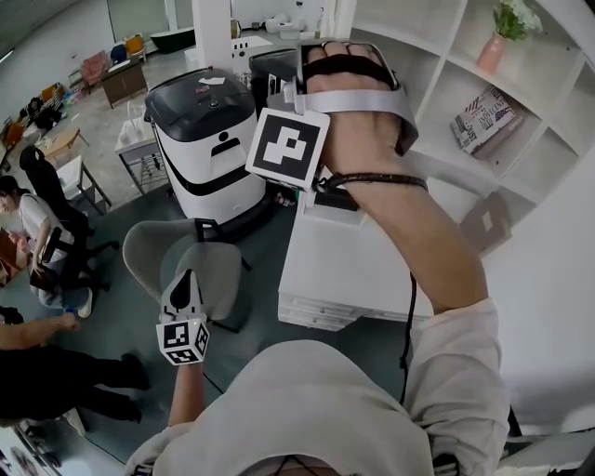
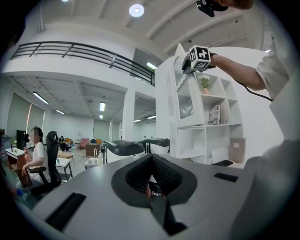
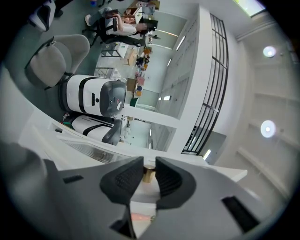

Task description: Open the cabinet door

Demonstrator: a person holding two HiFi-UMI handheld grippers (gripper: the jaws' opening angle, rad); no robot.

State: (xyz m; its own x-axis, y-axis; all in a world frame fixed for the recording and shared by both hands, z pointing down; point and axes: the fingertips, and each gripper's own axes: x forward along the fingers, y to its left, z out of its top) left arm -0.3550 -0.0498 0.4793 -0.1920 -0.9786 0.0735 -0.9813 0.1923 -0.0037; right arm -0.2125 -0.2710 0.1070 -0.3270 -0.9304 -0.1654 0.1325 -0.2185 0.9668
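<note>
My right gripper [image 3: 149, 168] is raised high at the white shelf unit and is shut on the small brass knob [image 3: 149, 174] of the cabinet door. The door [image 2: 185, 101] is white with a ribbed glass pane, and its edge stands out from the shelf unit. In the left gripper view the right gripper's marker cube [image 2: 199, 57] sits at the door's upper part. In the head view the hand and the cube [image 1: 286, 147] hide the knob. My left gripper [image 1: 184, 284] hangs low at the left, shut and holding nothing, far from the cabinet.
Open shelves at the right carry a potted plant [image 1: 509, 20] and a book [image 1: 483, 116]. Below my right arm is a low white cabinet [image 1: 353, 270]. A white machine with a black lid [image 1: 209, 139] and a grey chair [image 1: 186, 256] stand left of it. People sit at the far left [image 1: 28, 223].
</note>
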